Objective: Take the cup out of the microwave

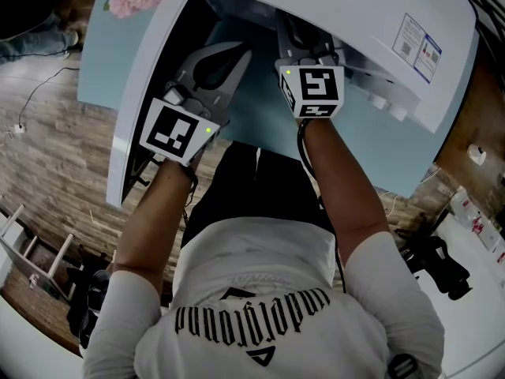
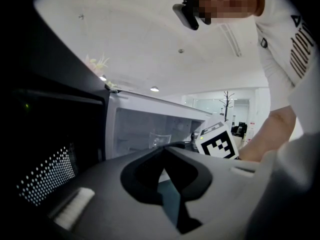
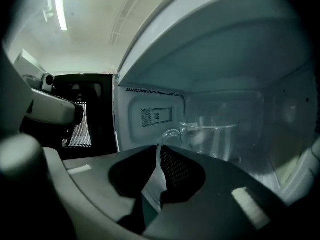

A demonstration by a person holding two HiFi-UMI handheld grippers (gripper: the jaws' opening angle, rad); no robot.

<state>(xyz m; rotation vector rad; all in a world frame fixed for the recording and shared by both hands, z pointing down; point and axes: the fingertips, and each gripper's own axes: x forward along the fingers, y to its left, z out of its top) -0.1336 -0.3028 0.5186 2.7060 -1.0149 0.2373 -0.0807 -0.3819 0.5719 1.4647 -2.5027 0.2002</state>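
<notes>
A: The white microwave [image 1: 410, 22] gapes open; the clear glass cup [image 3: 215, 136] sits well inside.
B: Grasping step, I'd say: the right gripper [image 3: 159, 156] nips its handle [image 3: 167, 133], jaws nearly together. Next, pull out level.
A: The left gripper [image 2: 165, 151], closed and empty, hovers by the door [image 1: 142, 93], which crowds the exit.

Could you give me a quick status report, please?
Right claw pinching cup handle, cup inside microwave. Left claw shut, empty. Door open, nothing blocking.

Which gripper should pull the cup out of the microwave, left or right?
Right. The right gripper is inside the microwave, closed on the cup by its handle; the left gripper sits outside, shut and empty.
</notes>
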